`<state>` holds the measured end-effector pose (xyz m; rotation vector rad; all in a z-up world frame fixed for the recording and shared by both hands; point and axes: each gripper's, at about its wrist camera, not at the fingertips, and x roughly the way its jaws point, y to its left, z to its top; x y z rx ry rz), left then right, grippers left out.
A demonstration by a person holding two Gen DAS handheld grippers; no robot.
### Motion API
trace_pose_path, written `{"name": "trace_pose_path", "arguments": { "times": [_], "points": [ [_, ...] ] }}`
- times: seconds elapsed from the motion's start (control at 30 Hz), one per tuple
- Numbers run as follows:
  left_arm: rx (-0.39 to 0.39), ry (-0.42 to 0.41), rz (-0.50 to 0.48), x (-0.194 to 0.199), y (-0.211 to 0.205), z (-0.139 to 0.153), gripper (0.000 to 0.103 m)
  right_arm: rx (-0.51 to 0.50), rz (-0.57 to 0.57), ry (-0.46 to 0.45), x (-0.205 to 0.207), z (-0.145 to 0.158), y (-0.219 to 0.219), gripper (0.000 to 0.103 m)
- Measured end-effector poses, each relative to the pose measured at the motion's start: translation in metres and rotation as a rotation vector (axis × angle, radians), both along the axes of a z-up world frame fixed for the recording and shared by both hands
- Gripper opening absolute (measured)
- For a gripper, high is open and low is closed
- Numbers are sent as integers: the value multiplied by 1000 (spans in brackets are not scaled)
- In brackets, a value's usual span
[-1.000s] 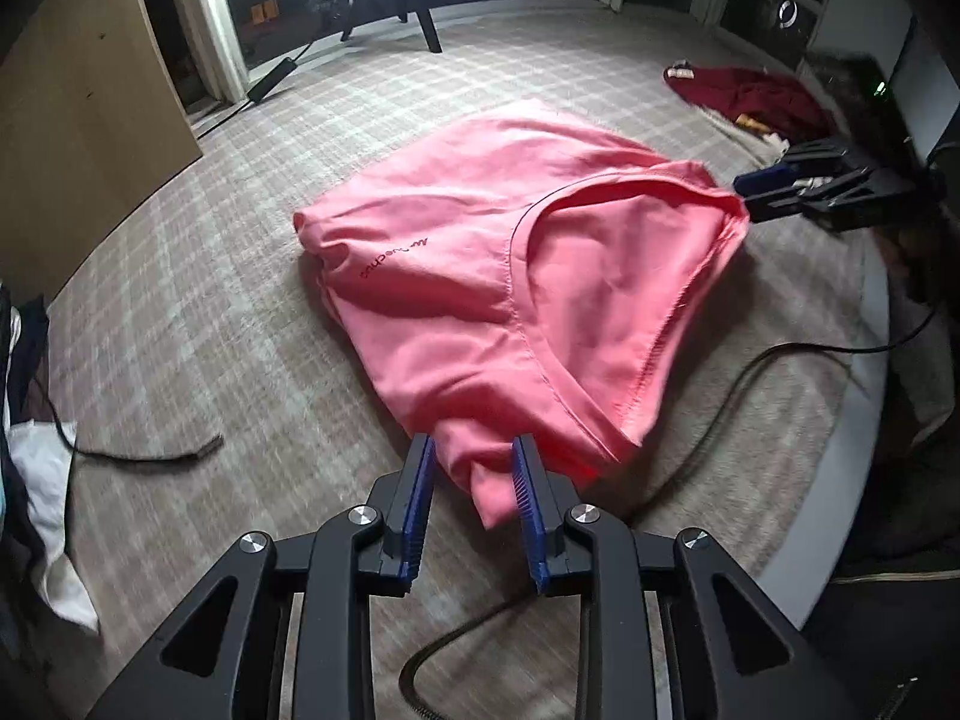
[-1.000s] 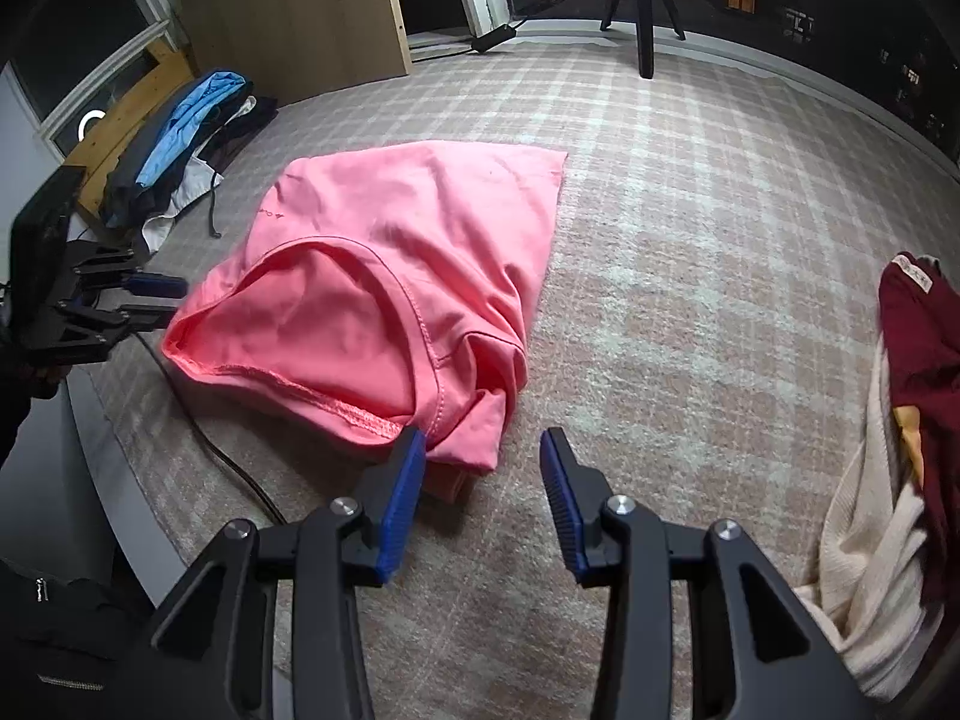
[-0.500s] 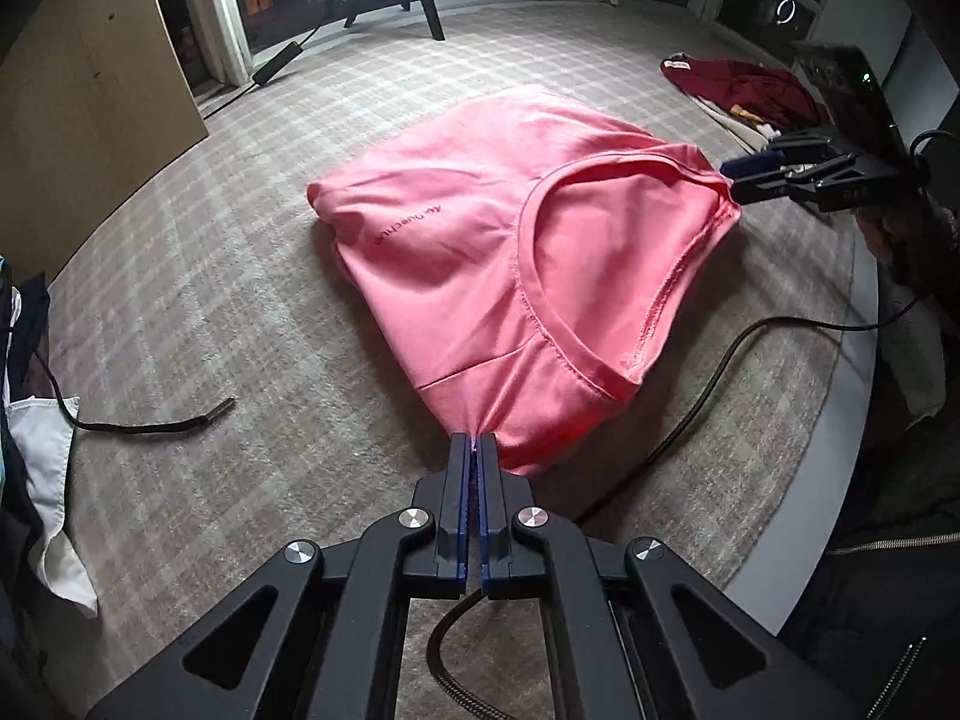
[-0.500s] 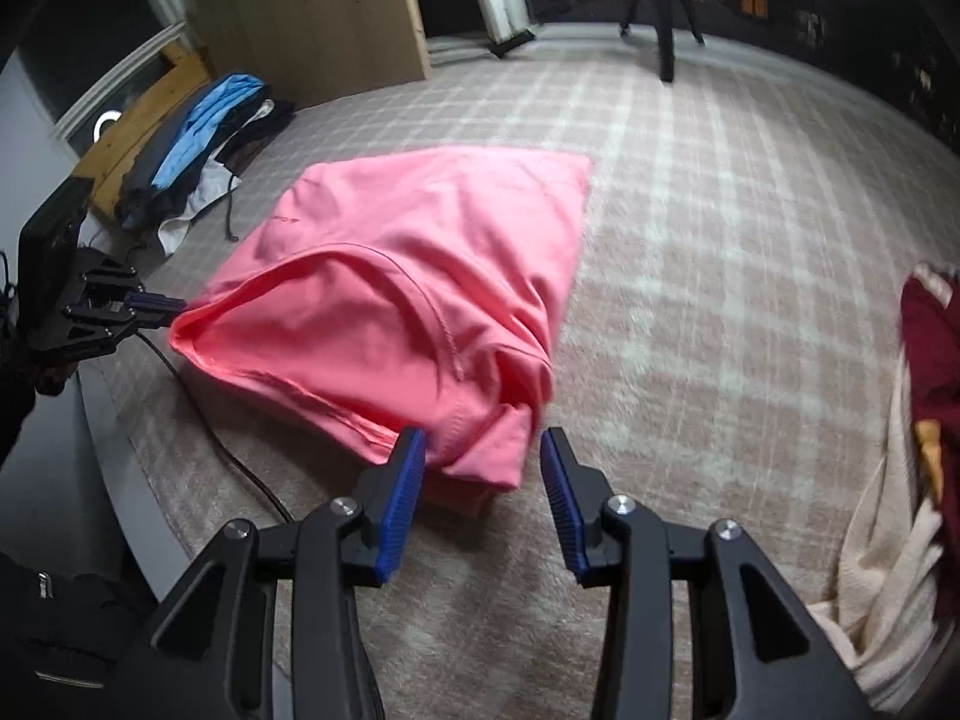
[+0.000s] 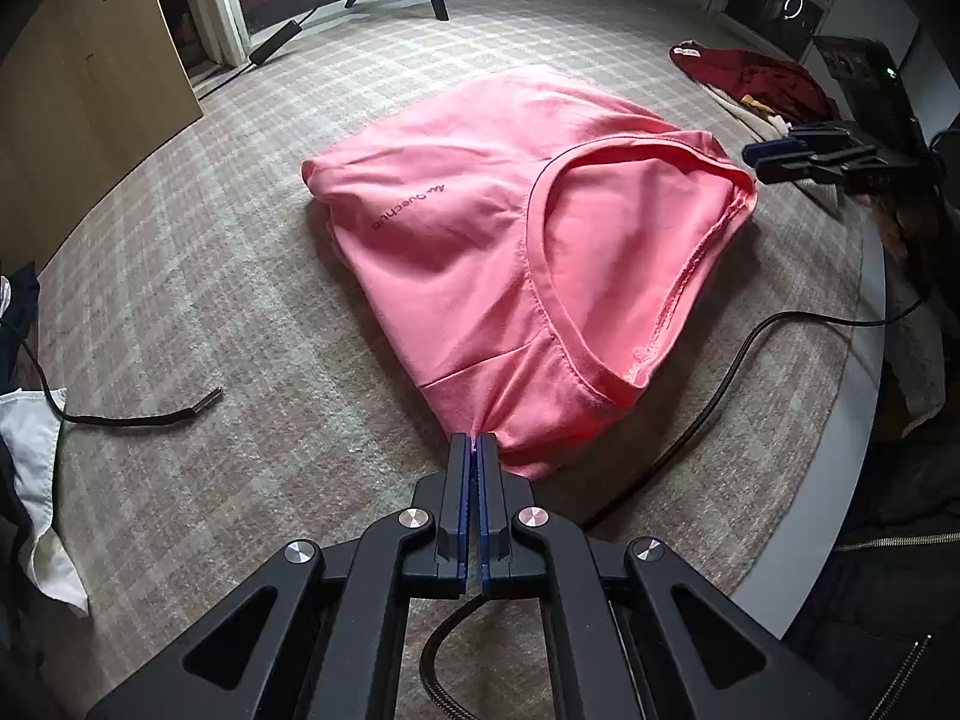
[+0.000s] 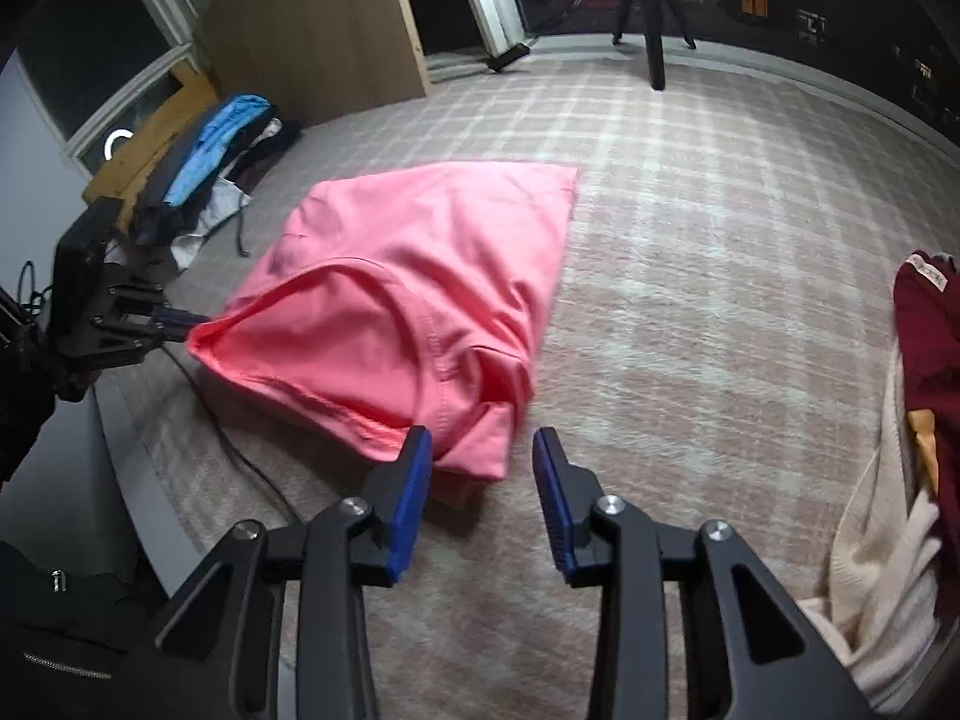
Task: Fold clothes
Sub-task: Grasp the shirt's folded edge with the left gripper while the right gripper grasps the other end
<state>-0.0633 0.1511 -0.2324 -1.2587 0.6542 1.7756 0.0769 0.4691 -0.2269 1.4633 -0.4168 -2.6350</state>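
A pink shirt (image 5: 480,240) is lying on a checked cloth (image 5: 180,330) that is covering the work surface, filling the middle of the left wrist view. It is looking like soft, thin knit, partly folded, with its stitched neckline curving open toward 3 o'clock and a small line of dark lettering running across the chest. Shallow creases are fanning out from its near corner at 6 o'clock, where the left gripper (image 5: 474,450) is pinching a small peak of the fabric, blue pads pressed together on it.

In the right wrist view the right gripper (image 6: 483,450) is hanging with its fingers spread wide, the bunched corner of the shirt lying just beyond and between the tips, not gripped. A dark red garment (image 6: 927,360) is sitting at 3 o'clock on a cream knit (image 6: 882,540). A black cable (image 5: 720,372) is trailing beside the shirt at 4 o'clock in the left wrist view.
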Motion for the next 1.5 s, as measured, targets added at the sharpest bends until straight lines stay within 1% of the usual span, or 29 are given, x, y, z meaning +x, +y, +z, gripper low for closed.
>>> {"name": "trace_pose_path", "arguments": {
  "times": [0.03, 0.17, 0.2, 0.23, 0.33, 0.57, 0.63, 0.73, 0.83, 0.87, 0.93, 1.03, 1.1, 1.17, 1.2, 1.23, 1.3, 1.37, 1.5],
  "points": [
    [-3, 0, -2, 0, 1, -1, 1, 7, 11, -4, -3, -2, -2, 29],
    [-12, -3, -9, -1, 5, -2, 1, 27, 47, -24, -12, -11, -10, 20],
    [-13, -1, -12, -1, 5, -3, 1, 25, 51, -23, -12, -11, -10, 12],
    [-15, 1, -15, -1, 5, -3, 1, 26, 54, -22, -12, -12, -10, 7],
    [-16, 1, -13, -2, 4, -5, 1, 24, 67, -23, -8, -10, -10, 5],
    [-12, -10, -2, -5, 3, -8, 1, 23, 45, -21, 13, 9, 3, 5],
    [-16, -12, -7, -5, 5, -9, 1, 18, 21, -41, 9, 6, 5, 12],
    [-21, -8, -10, -6, 6, -10, 1, 5, 34, -39, 3, 3, 2, 12],
    [-25, -7, -12, -6, 7, -11, 1, 18, 58, -38, -4, -3, -4, 12],
    [-26, -8, -12, -7, 7, -11, 1, 24, 65, -40, -6, -6, -5, 12],
    [-28, -10, -10, -8, 7, -13, 1, 41, 76, -47, -7, -9, -8, 4],
    [-29, -11, -8, -8, 8, -14, 1, 45, 92, -44, 12, -3, -8, 3],
    [-30, -10, -7, -2, 12, -14, 1, 64, 56, -57, 23, 0, 1, 3],
    [-30, -13, -6, 8, 20, -12, 1, 48, 7, -55, 23, 3, 10, 4],
    [-30, -14, -6, 13, 23, -11, 1, 33, -18, -50, 19, 4, 13, 8],
    [-30, -15, -5, 18, 27, -10, 1, 23, -22, -46, 15, 5, 12, 14],
    [-33, -14, -7, 20, 30, -9, 1, 32, 24, -34, 4, 6, 2, 15],
    [-37, -12, -8, 21, 32, -8, 1, 63, 73, -43, -5, 3, -8, 15],
    [-40, -9, -9, 25, 35, -6, 2, 78, 102, -69, -19, -7, -13, 15]
  ]
}}
